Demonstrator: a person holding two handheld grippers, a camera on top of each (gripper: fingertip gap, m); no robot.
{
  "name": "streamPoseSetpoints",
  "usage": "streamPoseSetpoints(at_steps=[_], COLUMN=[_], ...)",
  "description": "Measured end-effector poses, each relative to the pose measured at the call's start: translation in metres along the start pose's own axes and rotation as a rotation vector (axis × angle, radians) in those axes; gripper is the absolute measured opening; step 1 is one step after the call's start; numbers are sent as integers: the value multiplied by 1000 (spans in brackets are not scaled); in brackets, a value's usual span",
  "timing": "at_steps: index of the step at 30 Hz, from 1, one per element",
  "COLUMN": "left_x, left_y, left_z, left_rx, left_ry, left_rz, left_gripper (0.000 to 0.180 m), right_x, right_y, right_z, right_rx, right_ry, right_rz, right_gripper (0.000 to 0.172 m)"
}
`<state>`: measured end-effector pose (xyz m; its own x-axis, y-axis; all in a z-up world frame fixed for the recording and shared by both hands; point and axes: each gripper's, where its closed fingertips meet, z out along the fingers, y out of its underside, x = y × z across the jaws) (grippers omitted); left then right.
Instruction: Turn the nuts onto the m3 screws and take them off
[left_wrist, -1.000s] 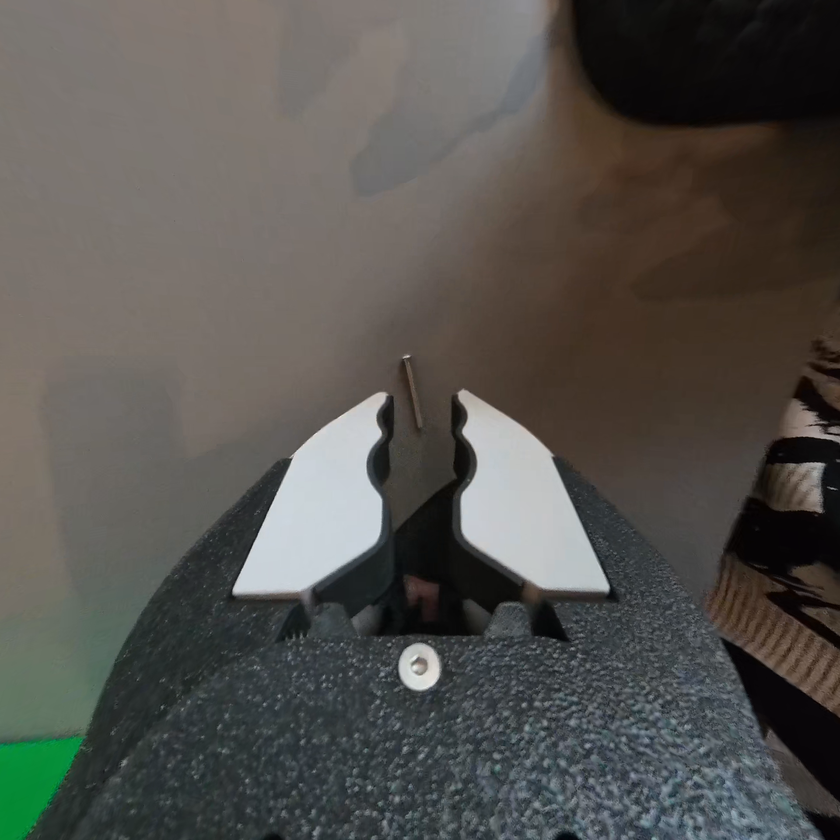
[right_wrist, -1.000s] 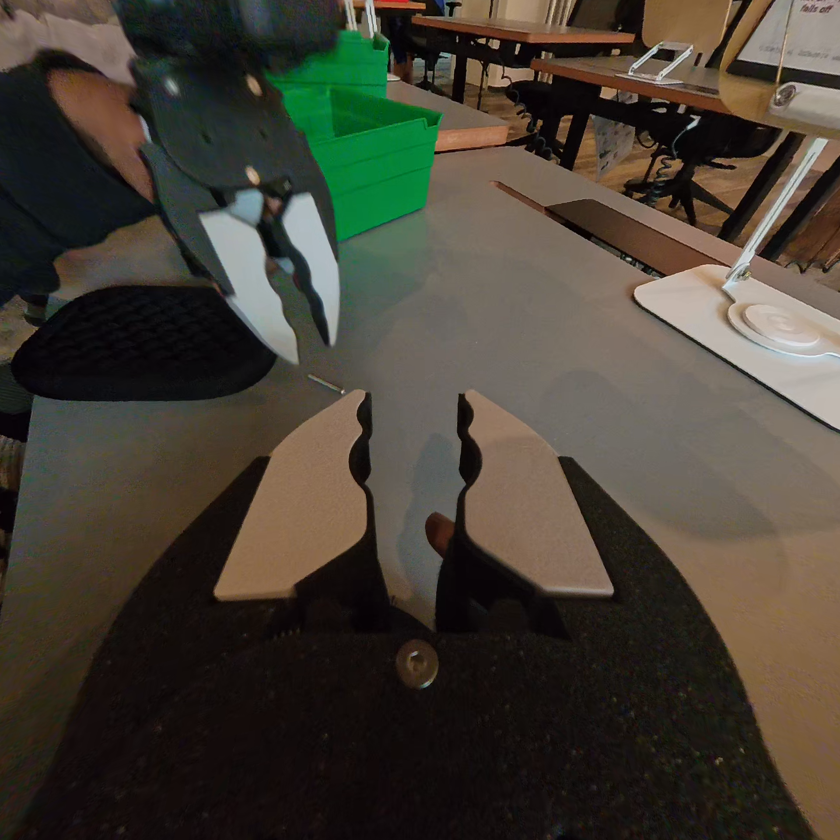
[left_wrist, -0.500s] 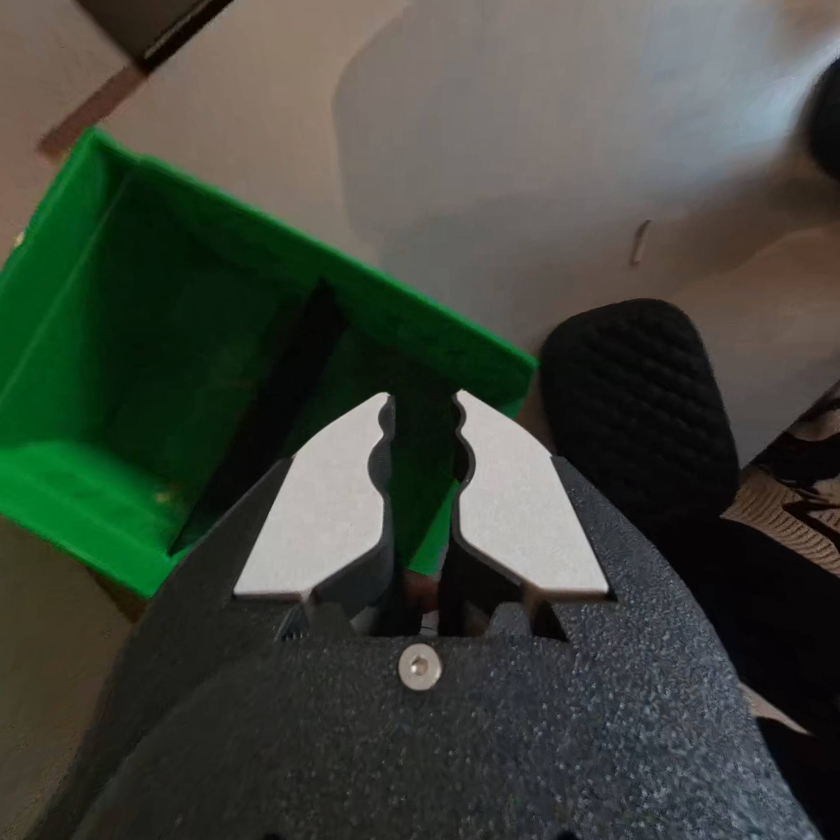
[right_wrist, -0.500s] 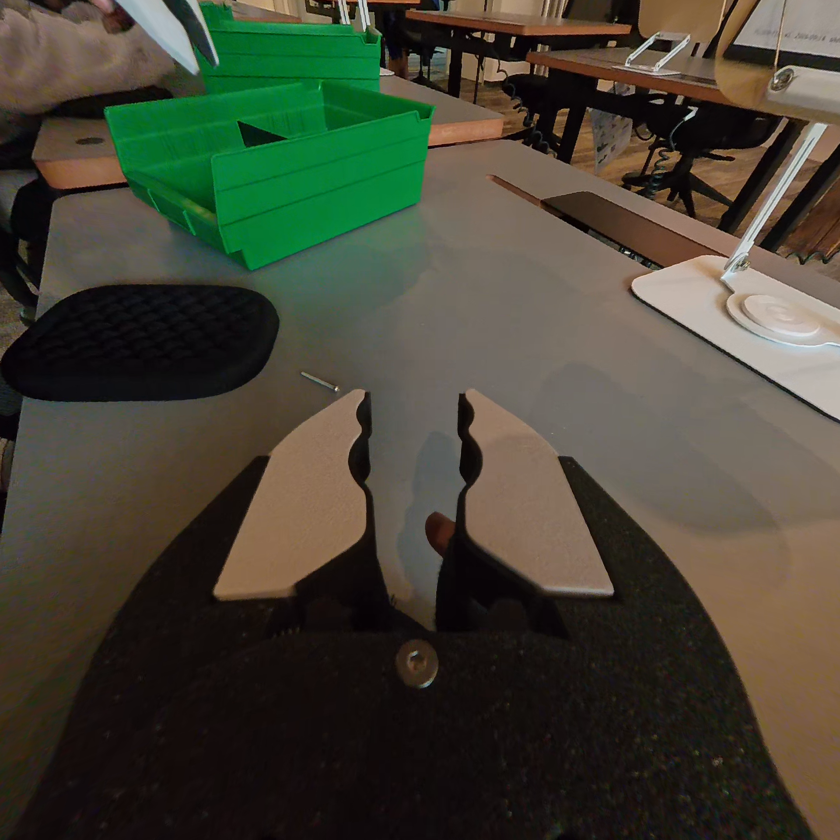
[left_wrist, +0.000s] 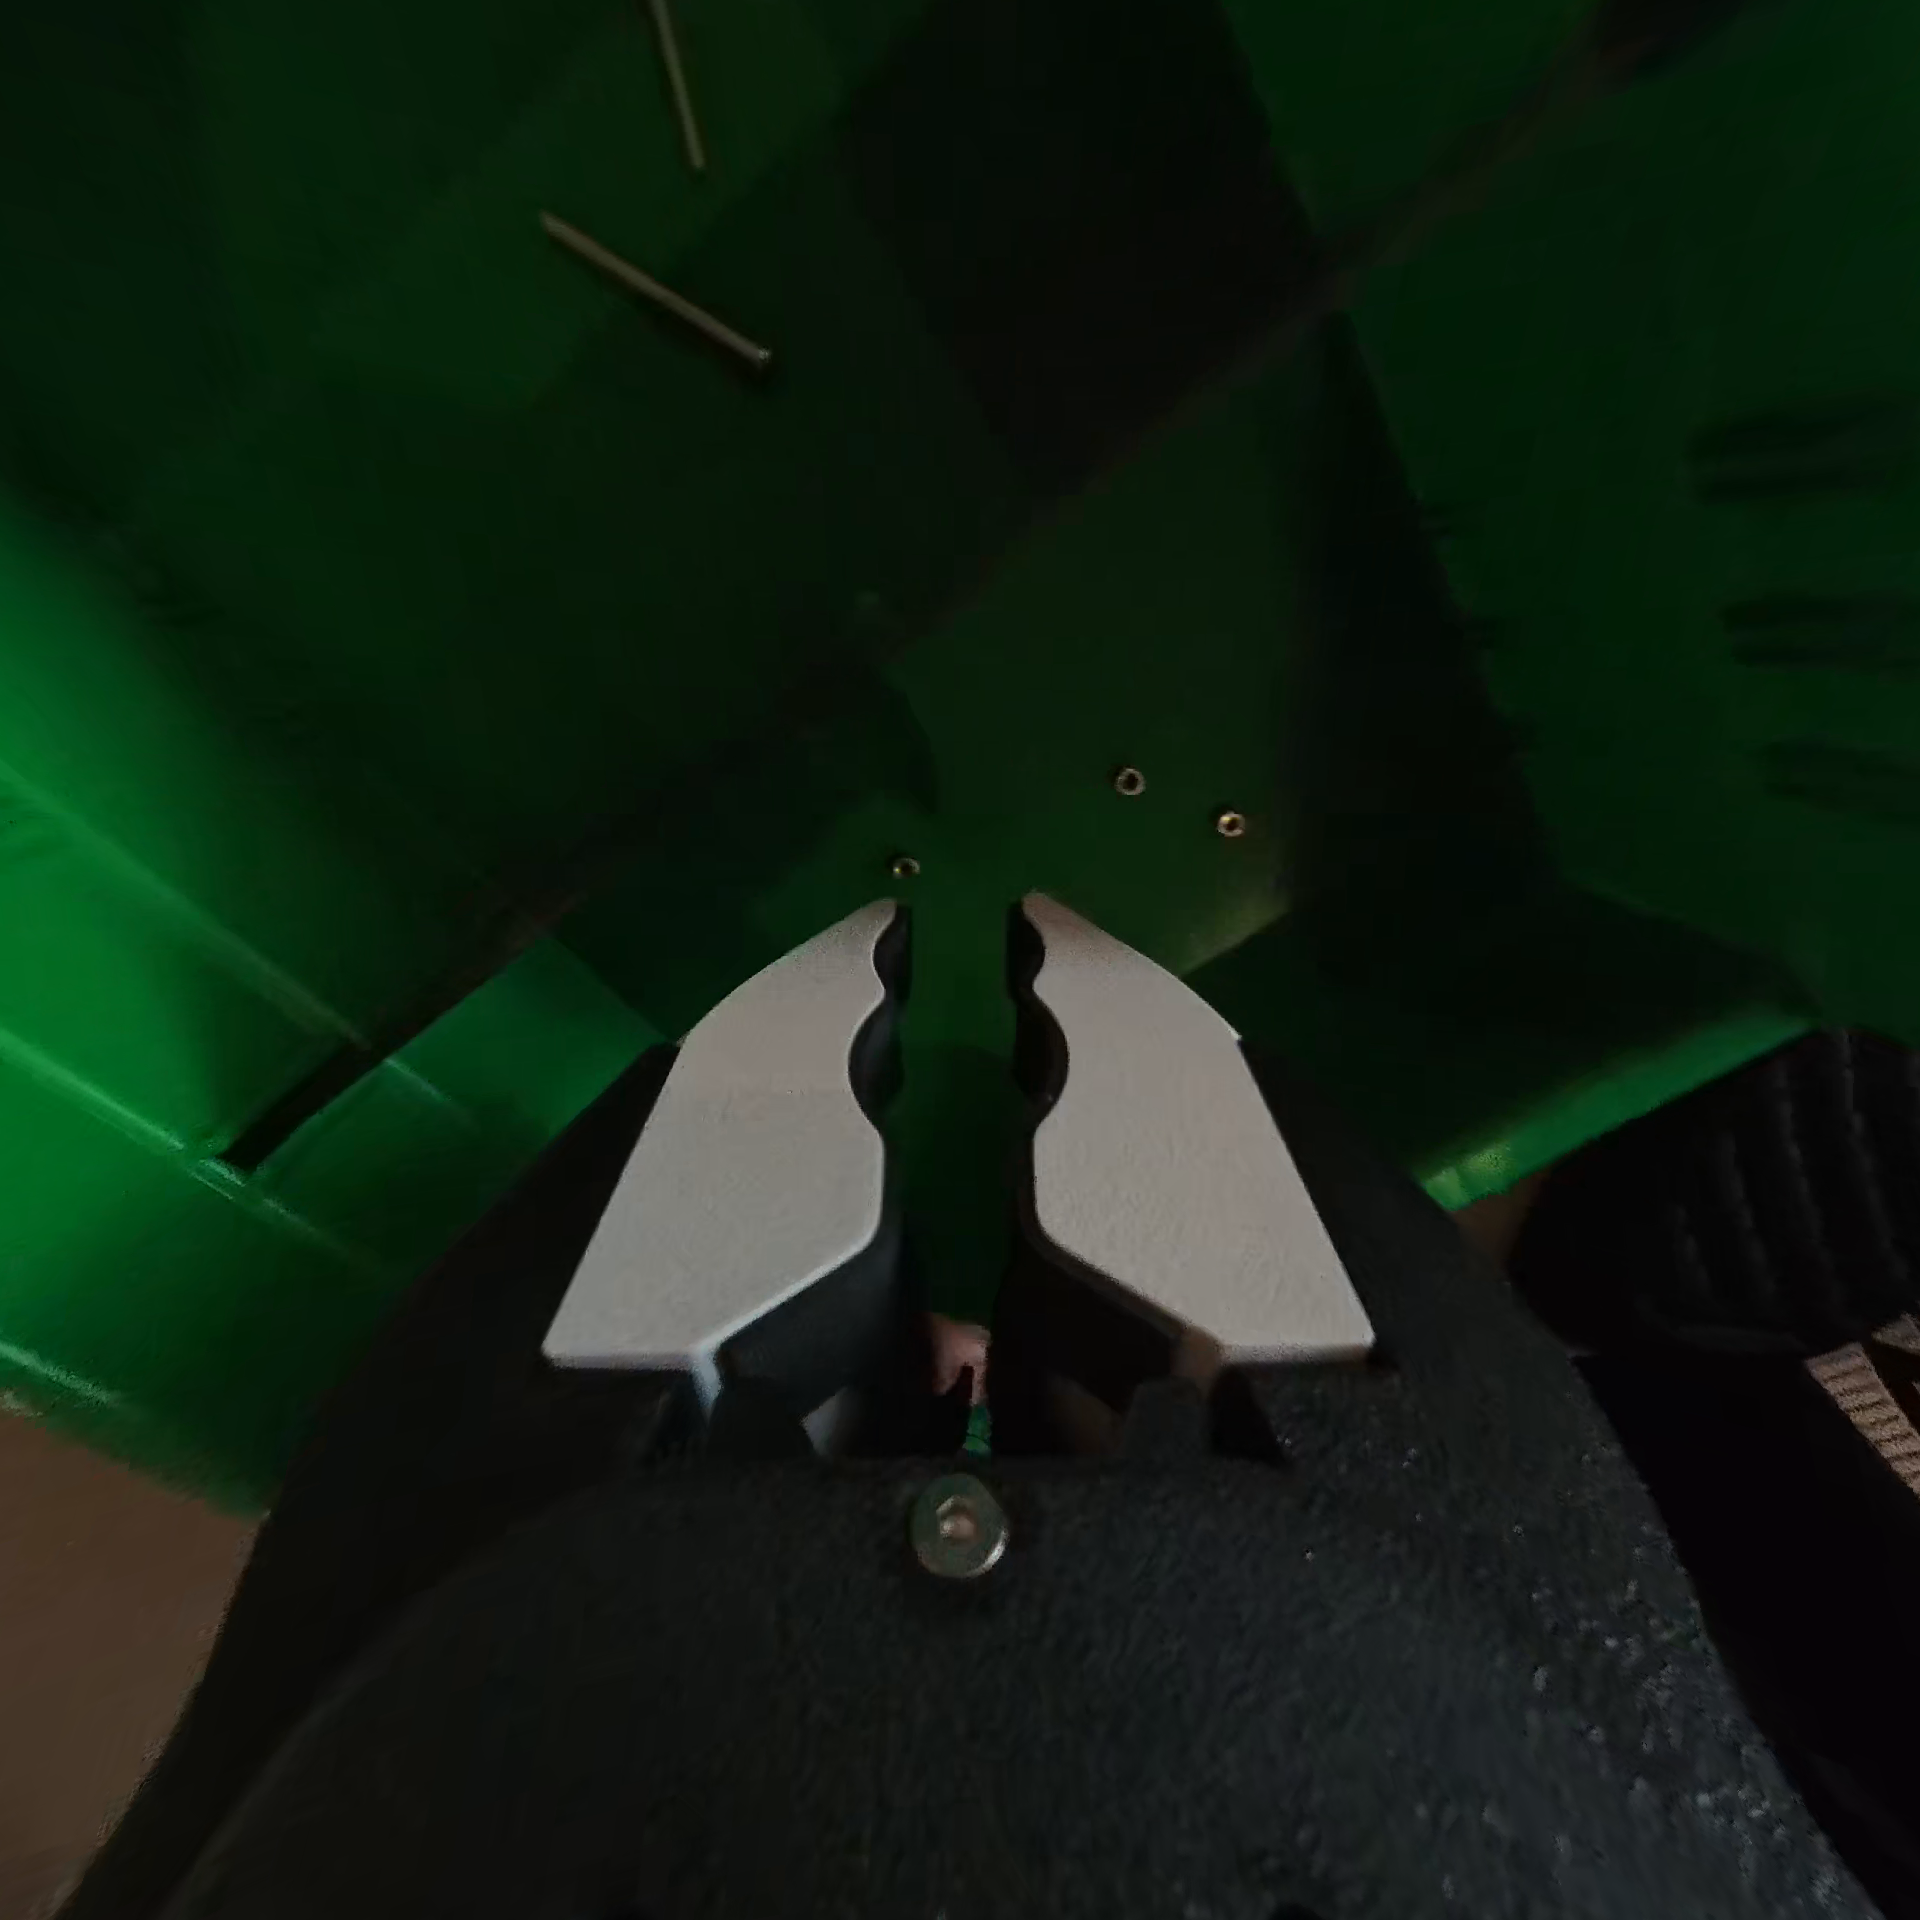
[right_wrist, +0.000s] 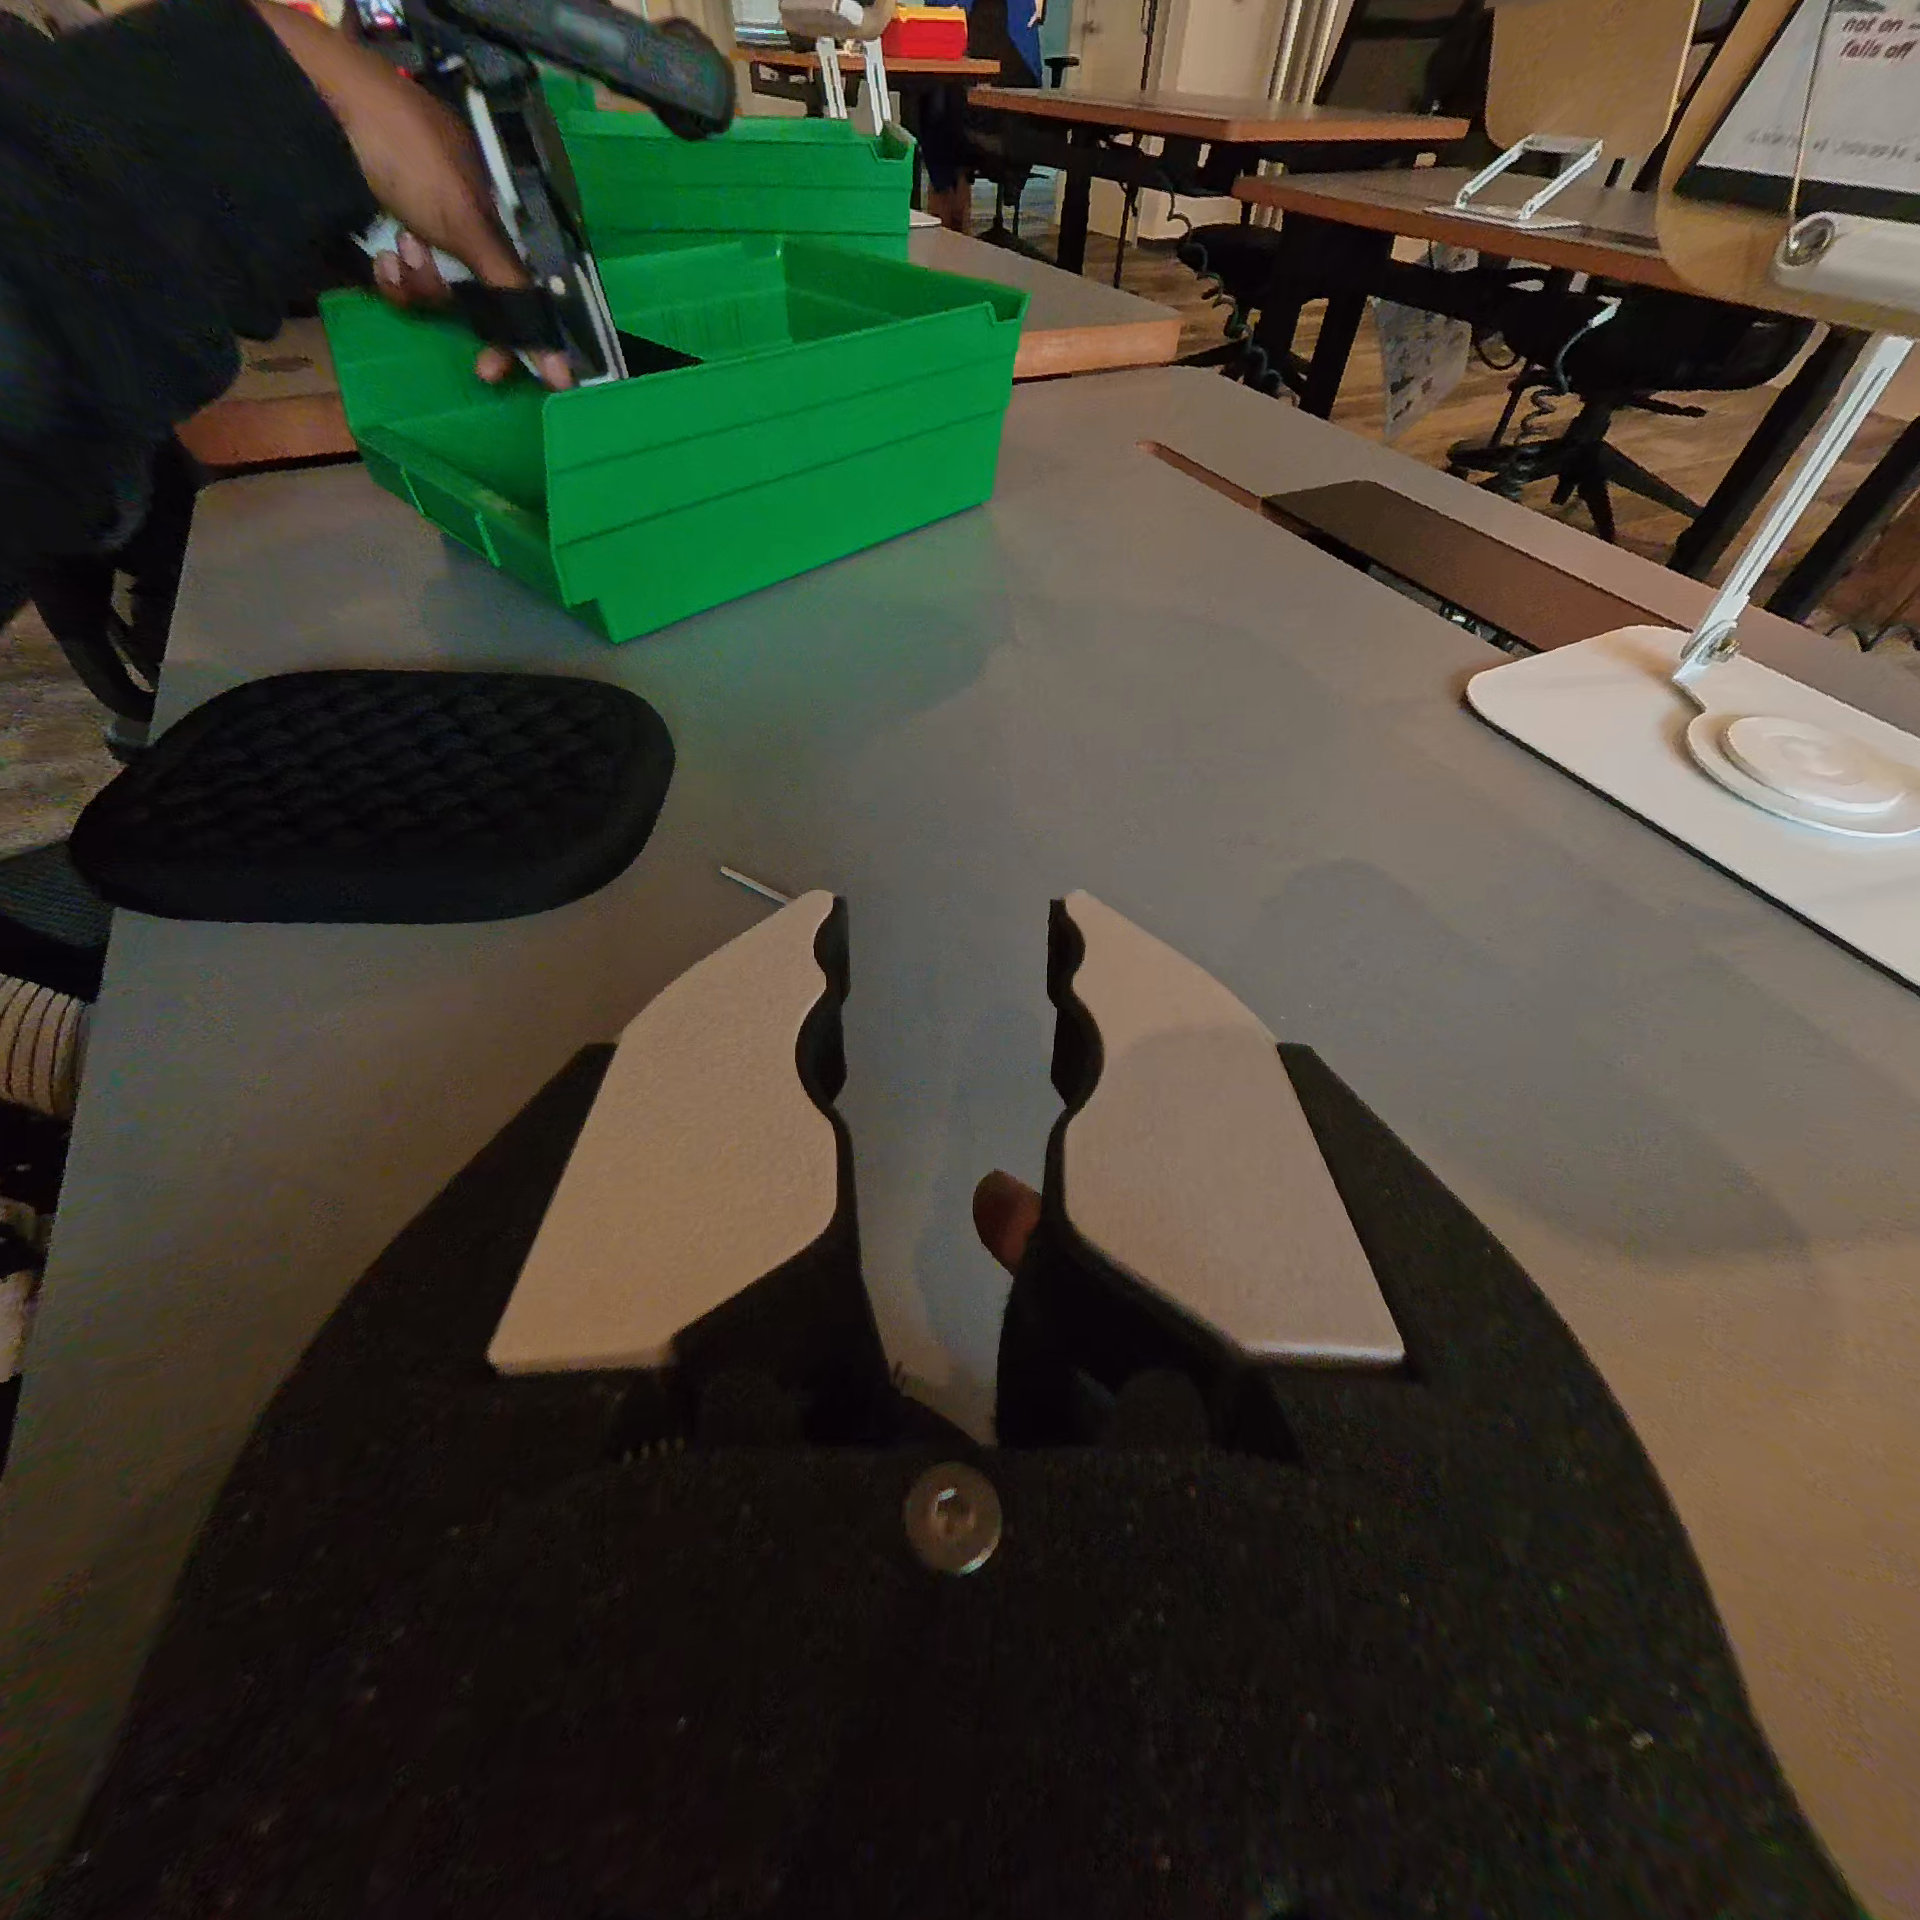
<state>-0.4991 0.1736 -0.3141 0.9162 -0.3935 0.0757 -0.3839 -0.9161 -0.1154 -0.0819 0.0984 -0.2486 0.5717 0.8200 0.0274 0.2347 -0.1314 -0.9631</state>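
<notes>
Nuts (left_wrist: 1128, 780) now lie before left claw (left_wrist: 961, 909).

Grey tabletop (right_wrist: 1143, 727); wood-topped desks (right_wrist: 1195, 114) behind; black office chair (right_wrist: 1621, 416); wood floor (right_wrist: 1434, 416); dim light.

The open plastic storage bin (right_wrist: 769, 488) is bright green outside and a deeper, shadowed green inside (left_wrist: 520, 623). On its floor lie small brass-coloured ring-shaped nuts (left_wrist: 1129, 781) and thin dull-grey metal screws (left_wrist: 655, 296). Both claws, left (left_wrist: 958, 914) and right (right_wrist: 940, 909), have pale grey-white fingers (right_wrist: 717, 1122) on speckled black bodies. The smooth desk (right_wrist: 1143, 779) is plain grey. The oval padded rest (right_wrist: 384, 790) is black with a quilted diamond pattern. The flat lamp base (right_wrist: 1621, 727) is white.
</notes>
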Motion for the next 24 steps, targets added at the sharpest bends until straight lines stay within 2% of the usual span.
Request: streamPoseSetpoints(at_steps=[6,12,24], left_x=[-9,-7,-11], left_y=[4,0,-1], left_z=[14,19,23], left_rx=[-51,-37,-61], left_ry=[-16,19,-2], left_rz=[-56,-57,-51], left_gripper=[15,13,9], right_x=[0,0,2], right_y=[-4,-5,-5], right_z=[-3,-3,-3], right_rx=[23,26,24], right_ry=[4,8,16], right_rz=[-5,-9,-11], right_gripper=[36,36,36])
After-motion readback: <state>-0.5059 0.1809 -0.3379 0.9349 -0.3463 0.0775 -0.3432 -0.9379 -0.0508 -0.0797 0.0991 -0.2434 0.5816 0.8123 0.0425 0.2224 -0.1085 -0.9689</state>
